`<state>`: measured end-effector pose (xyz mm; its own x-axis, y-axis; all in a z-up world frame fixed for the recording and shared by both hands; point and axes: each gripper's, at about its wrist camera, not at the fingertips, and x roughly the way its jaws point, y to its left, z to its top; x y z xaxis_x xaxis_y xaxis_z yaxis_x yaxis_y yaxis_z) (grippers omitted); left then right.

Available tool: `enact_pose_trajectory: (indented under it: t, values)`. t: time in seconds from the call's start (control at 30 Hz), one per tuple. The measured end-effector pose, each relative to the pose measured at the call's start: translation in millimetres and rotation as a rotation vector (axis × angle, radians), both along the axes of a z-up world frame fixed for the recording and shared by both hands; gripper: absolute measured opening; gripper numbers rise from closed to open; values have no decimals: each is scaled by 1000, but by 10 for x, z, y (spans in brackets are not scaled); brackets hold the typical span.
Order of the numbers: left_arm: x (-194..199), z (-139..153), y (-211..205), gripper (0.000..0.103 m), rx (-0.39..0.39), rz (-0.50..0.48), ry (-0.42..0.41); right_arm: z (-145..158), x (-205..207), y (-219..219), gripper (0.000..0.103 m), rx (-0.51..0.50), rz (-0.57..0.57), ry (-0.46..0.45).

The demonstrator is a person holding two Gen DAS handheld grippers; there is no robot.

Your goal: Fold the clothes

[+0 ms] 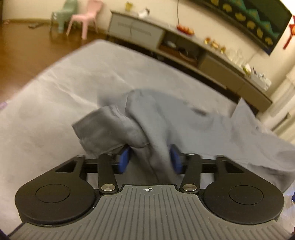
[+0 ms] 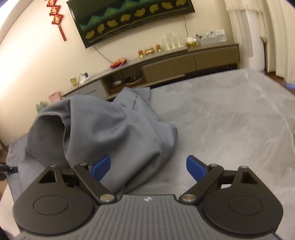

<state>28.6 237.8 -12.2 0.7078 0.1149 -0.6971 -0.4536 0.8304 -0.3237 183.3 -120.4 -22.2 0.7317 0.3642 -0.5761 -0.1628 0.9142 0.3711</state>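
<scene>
A crumpled blue-grey garment (image 1: 166, 114) lies heaped on the bed's grey sheet (image 1: 55, 88). In the left wrist view my left gripper (image 1: 150, 160) stands partly open over it. A ridge of the cloth runs between its blue pads (image 1: 124, 159) and drapes over their tips, without being pinched. In the right wrist view the same garment (image 2: 103, 125) is piled to the left on the sheet (image 2: 230, 114). My right gripper (image 2: 148, 166) is wide open just in front of it. The cloth's near edge reaches between its fingers beside the left pad (image 2: 101, 167).
A long low cabinet (image 1: 212, 61) (image 2: 184, 62) with ornaments and glassware runs along the wall past the bed's far edge, under a wall-mounted TV (image 2: 129, 16). A pink chair (image 1: 86, 16) and a green chair (image 1: 64, 14) stand on the wooden floor (image 1: 22, 46). Curtains (image 2: 272, 37) hang at the right.
</scene>
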Motion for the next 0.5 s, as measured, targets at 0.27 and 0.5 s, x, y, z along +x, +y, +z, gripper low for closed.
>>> enact_pose_trajectory:
  t: [0.27, 0.5]
  values:
    - [496, 407, 303, 88, 157, 60, -55, 106, 134, 276, 101, -11, 45, -4]
    - [1720, -217, 554, 89, 220, -61, 318, -130, 395, 928, 103, -242, 320, 60]
